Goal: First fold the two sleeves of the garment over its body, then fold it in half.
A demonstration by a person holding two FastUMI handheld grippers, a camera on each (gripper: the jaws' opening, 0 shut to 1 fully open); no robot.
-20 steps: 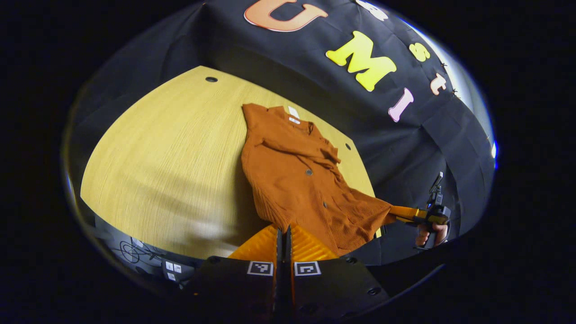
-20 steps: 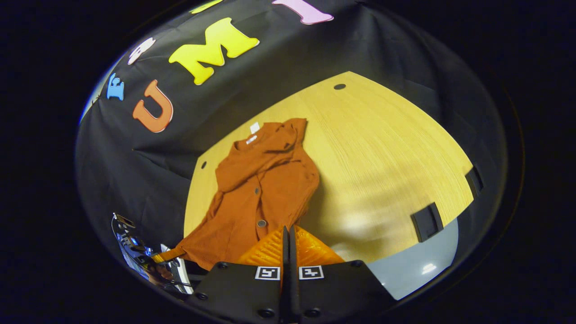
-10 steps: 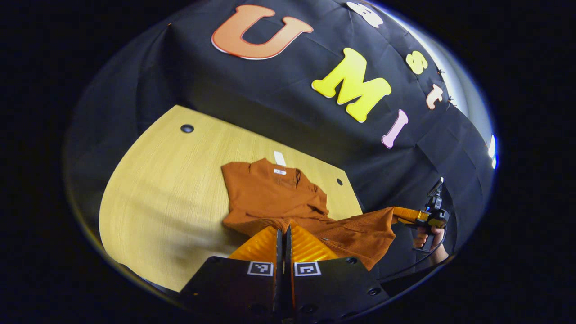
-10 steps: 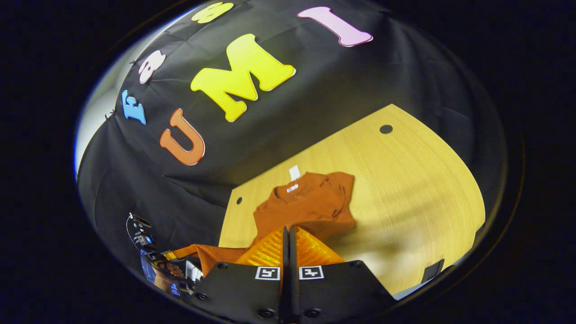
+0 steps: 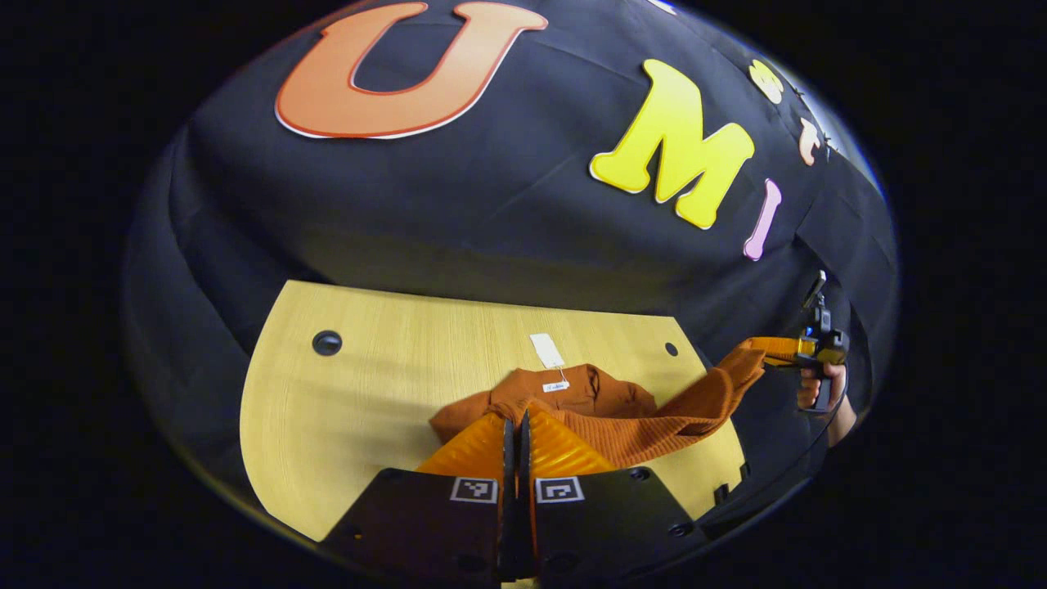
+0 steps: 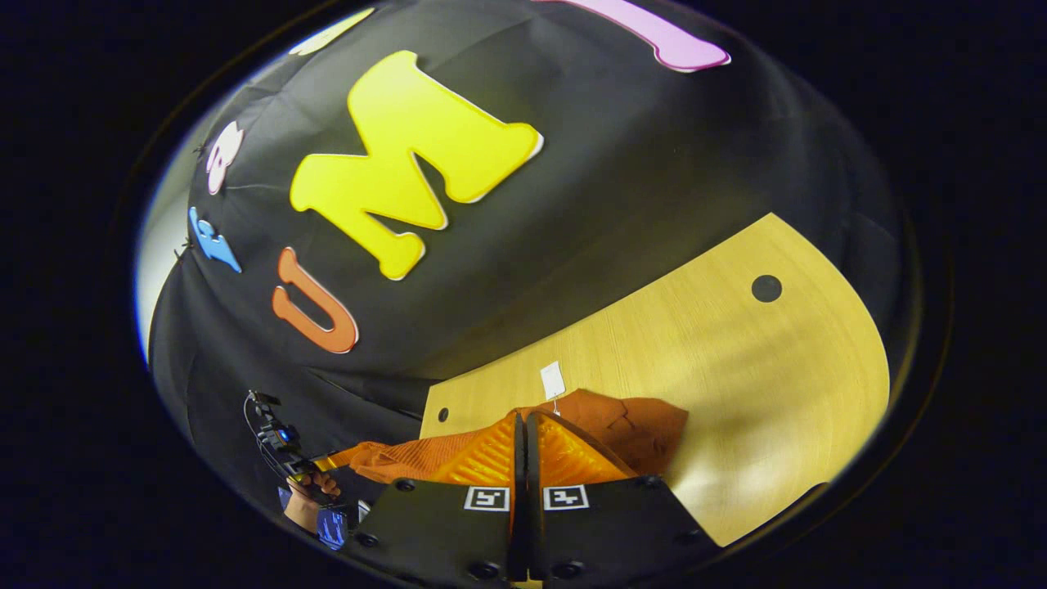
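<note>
Left gripper (image 5: 515,425) sat at 6 o'clock in the left gripper view, fingers pressed together with the rust-orange garment (image 5: 630,425) hem pinched between them. Right gripper (image 6: 523,425) likewise at 6 o'clock in the right gripper view, fingers closed on the same hem. The hem edge stretched between the two grippers and was held up off the tabletop (image 5: 368,384); in the left gripper view it ran out toward 3 o'clock to the other gripper and the hand (image 5: 814,388) holding it. Beyond the fingers, the garment's collar end lay bunched on the tabletop around 12 o'clock of the fingertips, white tag (image 5: 546,350) sticking out past the neckline toward the far edge. Sleeves looked already tucked over the body, though the bunching hid them, so couldn't confirm. Judged step: the fold in half, hem being carried toward the collar. Next move called for lowering both hem corners evenly near the neckline, keeping the edge taut, then opening both grippers.
</note>
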